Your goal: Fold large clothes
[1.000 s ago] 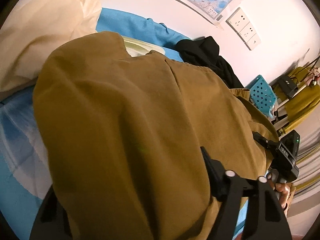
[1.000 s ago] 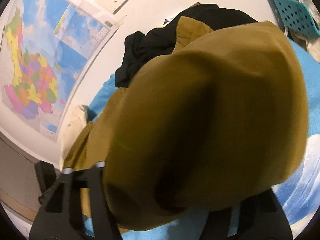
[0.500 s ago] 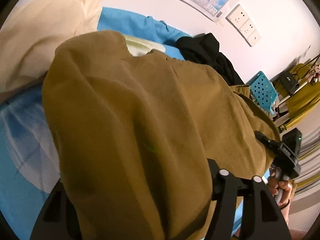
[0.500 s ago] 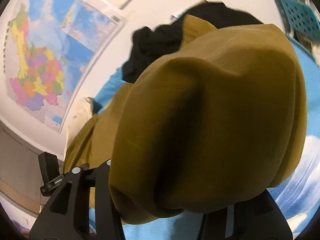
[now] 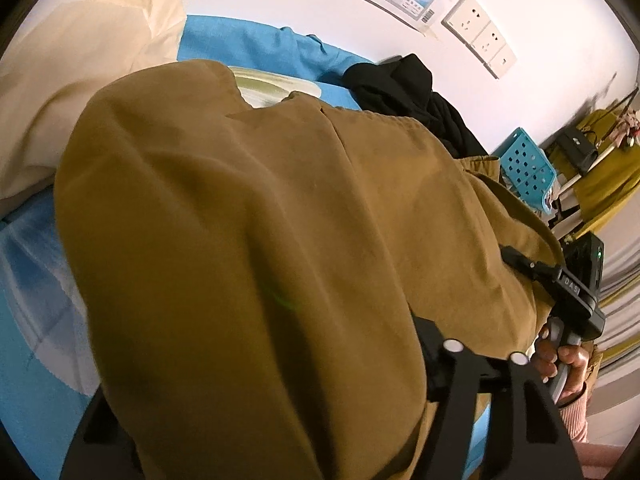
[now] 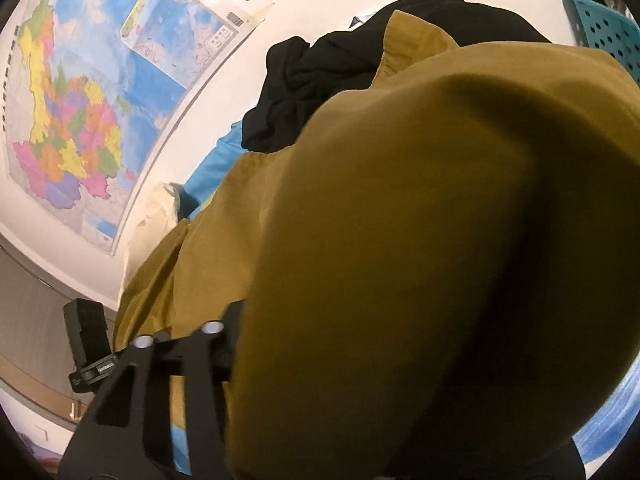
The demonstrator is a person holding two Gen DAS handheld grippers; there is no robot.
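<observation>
The bed (image 5: 36, 360), covered in blue sheet, carries all items. The garment (image 5: 260, 260), a large ochre piece, lies bunched across the bed and fills most of both views; it drapes over both grippers. A cream pillow (image 5: 80, 72) sits at the head of the bed, beside the garment. A black cloth (image 5: 412, 96) lies against the wall, touching the garment's far edge. A map (image 6: 80, 100) hangs on the wall; a blue basket (image 5: 524, 168) stands past the bed's end.

Left gripper (image 5: 280, 420): pitched steeply downward, jaws closing, a thick fold of garment between them. Pad contact is hidden under the fabric.

Right gripper (image 6: 380, 420): pitched slightly downward, jaws closing, a bulging fold between them; grip cannot be confirmed. In the left view, a hand (image 5: 560, 364) in a pink sleeve grips its handle
</observation>
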